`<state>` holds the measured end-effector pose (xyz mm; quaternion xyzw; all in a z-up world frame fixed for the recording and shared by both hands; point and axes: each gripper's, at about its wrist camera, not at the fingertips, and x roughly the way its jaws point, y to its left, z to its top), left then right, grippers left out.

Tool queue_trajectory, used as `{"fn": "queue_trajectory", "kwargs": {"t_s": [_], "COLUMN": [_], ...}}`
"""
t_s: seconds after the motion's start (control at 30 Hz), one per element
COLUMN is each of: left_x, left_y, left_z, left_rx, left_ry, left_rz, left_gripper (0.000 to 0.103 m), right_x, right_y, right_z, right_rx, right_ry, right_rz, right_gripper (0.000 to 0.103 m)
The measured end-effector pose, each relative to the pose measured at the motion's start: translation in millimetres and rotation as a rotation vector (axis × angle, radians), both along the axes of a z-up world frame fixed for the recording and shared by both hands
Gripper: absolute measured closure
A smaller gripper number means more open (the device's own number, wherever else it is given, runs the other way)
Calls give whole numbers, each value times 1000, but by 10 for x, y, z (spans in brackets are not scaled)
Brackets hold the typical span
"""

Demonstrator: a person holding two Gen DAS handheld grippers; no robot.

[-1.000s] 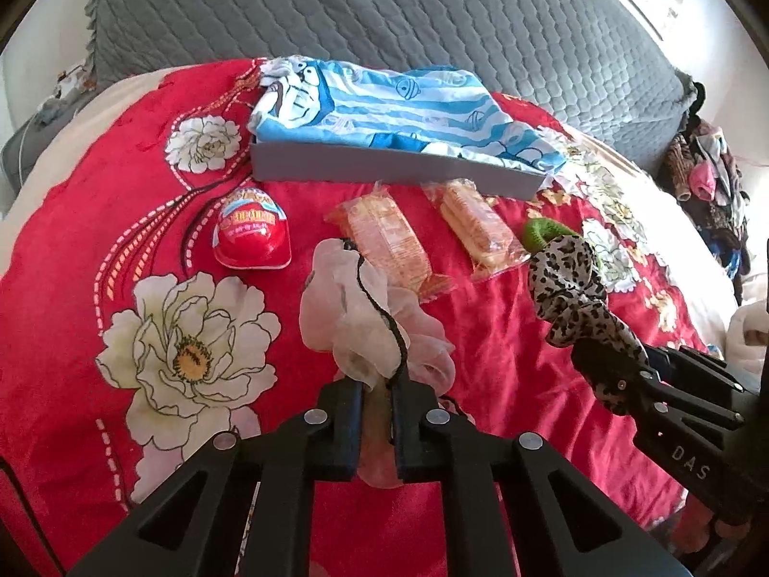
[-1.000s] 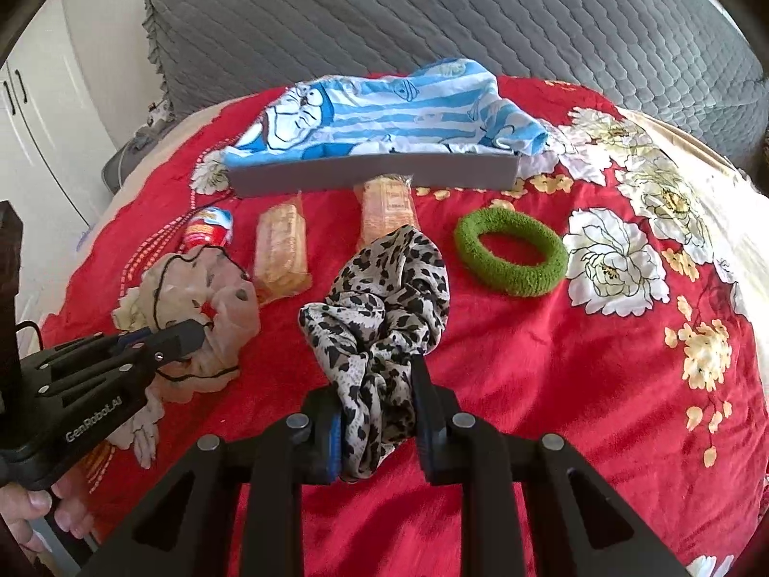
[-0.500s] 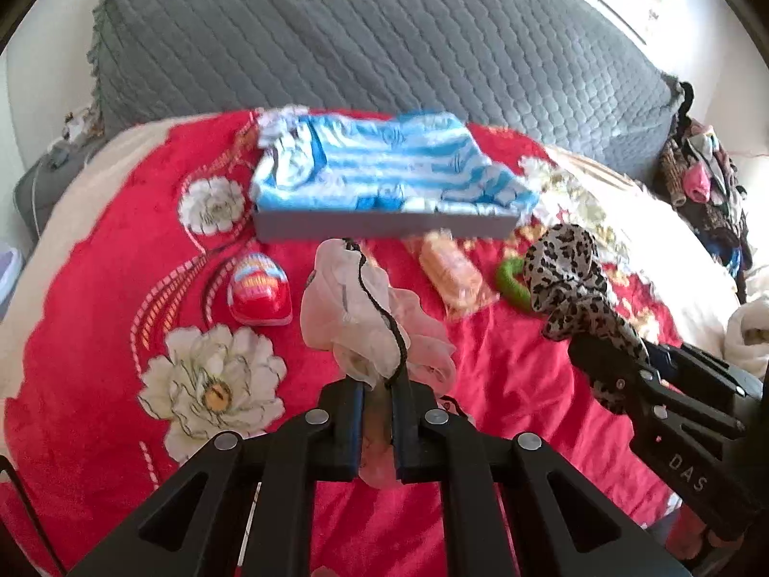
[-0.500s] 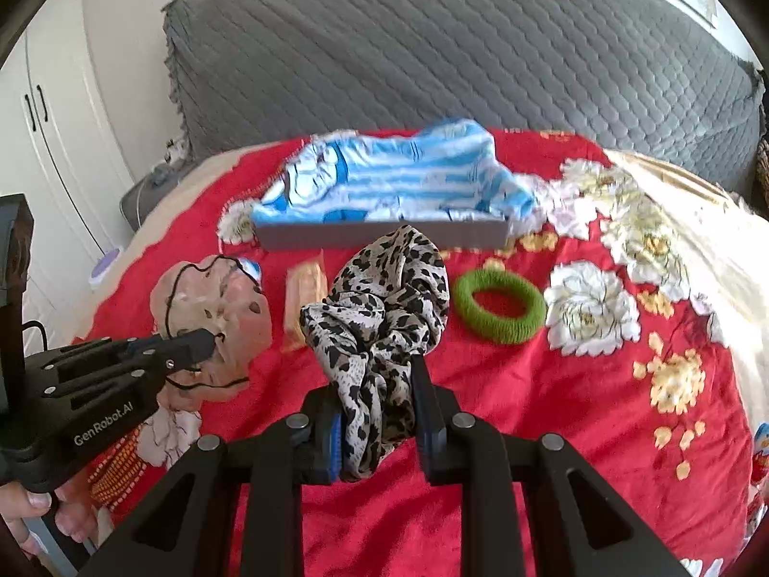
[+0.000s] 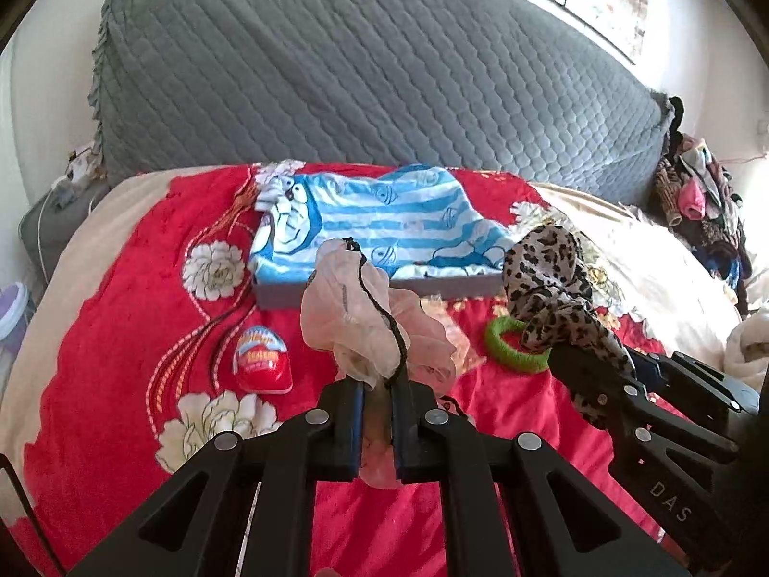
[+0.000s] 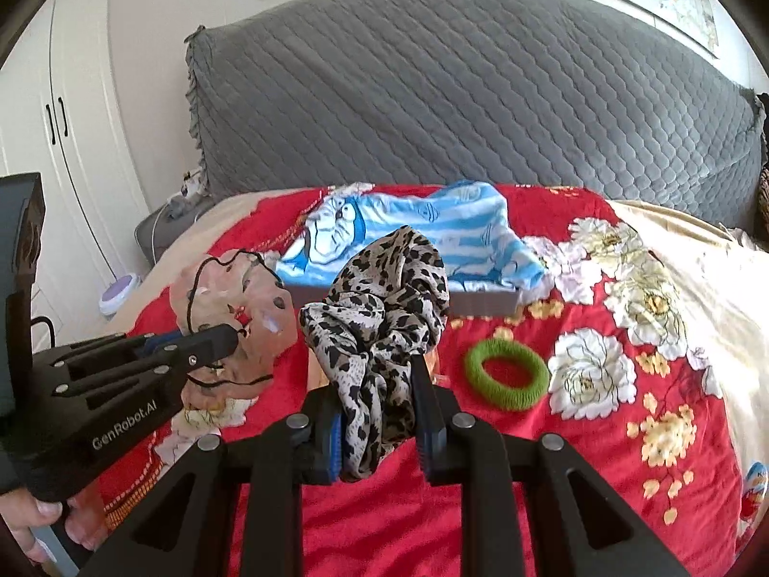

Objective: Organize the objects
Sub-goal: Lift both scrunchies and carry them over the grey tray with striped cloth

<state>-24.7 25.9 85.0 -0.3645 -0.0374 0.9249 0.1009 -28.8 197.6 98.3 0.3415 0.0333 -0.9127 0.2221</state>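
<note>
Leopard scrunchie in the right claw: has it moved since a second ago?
Yes. The leopard scrunchie has risen and gone toward the grey tray, now overlapping its front wall in the right wrist view instead of hanging below.

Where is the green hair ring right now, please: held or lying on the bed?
Lying on the red bedspread; the green hair ring touches neither gripper.

A bed is covered by a red floral blanket [image 6: 552,505], backed by a grey quilted headboard [image 6: 456,110]. White wardrobe doors [image 6: 62,154] are seen at left, and piled clothes [image 5: 697,202] at right.
</note>
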Motion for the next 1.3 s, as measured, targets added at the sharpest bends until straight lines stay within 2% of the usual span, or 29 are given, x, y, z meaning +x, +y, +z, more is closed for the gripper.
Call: {"fn": "queue_trajectory", "kwargs": {"t_s": [0.13, 0.3, 0.6, 0.87, 1.3], "left_x": [-89, -231, -519, -821, -1436], "left_y": [14, 56, 91, 107, 194], "left_z": [39, 81, 196, 174, -39], "left_rx": [15, -11, -12, -20, -55], "left_ry": [2, 21, 52, 51, 21], "left_rz": [4, 4, 1, 13, 19], "left_gripper": [94, 94, 94, 94, 94], "right_x": [-66, -208, -504, -818, -1327], "right_y": [-23, -35, -51, -96, -167], "right_z": [51, 119, 175, 257, 16], "right_rx": [-6, -23, -41, -58, -29], "right_ry": [15, 28, 35, 74, 61], "right_rz": [-2, -13, -34, -36, -1], "right_gripper": [80, 80, 80, 80, 80]}}
